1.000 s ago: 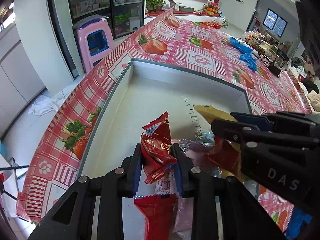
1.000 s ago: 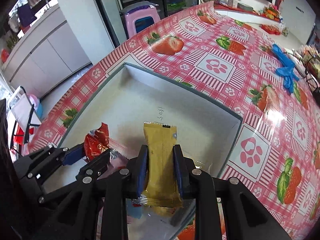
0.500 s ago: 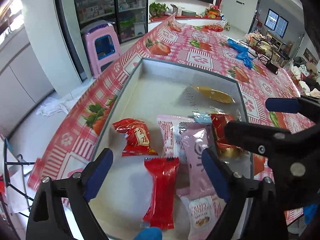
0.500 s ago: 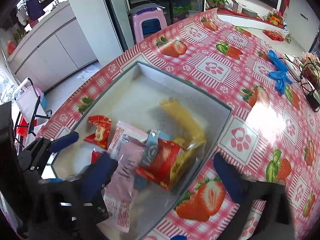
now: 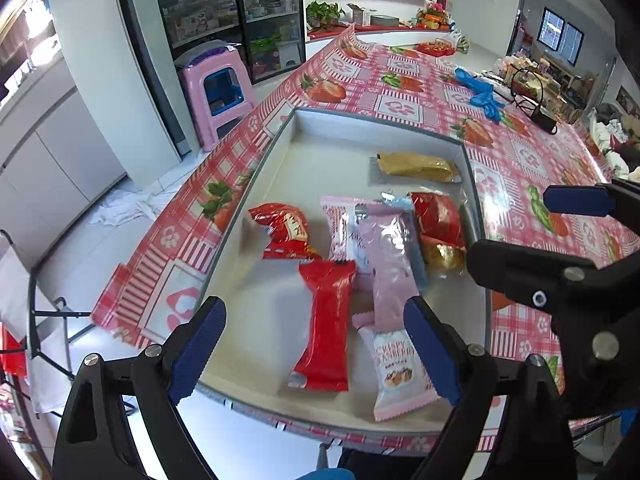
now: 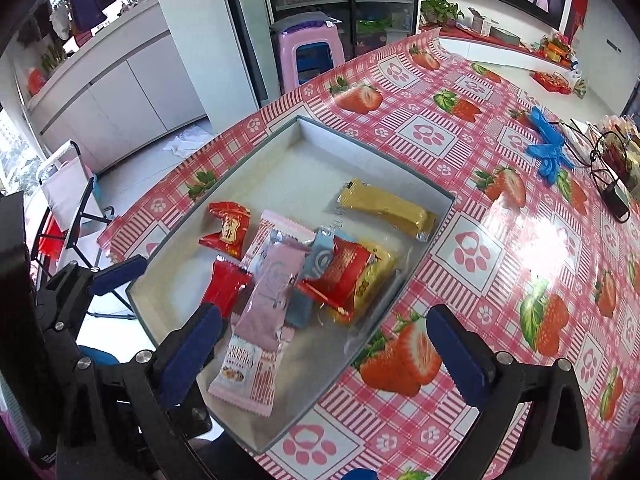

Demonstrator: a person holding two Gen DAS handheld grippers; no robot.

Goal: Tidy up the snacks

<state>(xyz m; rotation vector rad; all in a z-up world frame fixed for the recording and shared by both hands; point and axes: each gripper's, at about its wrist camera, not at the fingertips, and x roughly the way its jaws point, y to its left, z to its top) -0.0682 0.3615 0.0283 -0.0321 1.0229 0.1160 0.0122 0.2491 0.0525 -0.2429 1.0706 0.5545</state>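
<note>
A shallow white box on the strawberry tablecloth holds several snack packets. A yellow bar lies at its far right. A crumpled red packet lies at the left. A long red packet, pink packets and a red-and-yellow packet lie in the middle. My left gripper is open and empty above the box's near end. My right gripper is open and empty above the box's near right edge.
A blue glove and black cables lie on the far right of the table. A pink stool stands beyond the table's left edge. A folding rack stands on the floor at the left.
Both grippers opened and pulled back and up. The left one let go of the crumpled red packet, the right one let go of the yellow bar; both now lie in the box.
</note>
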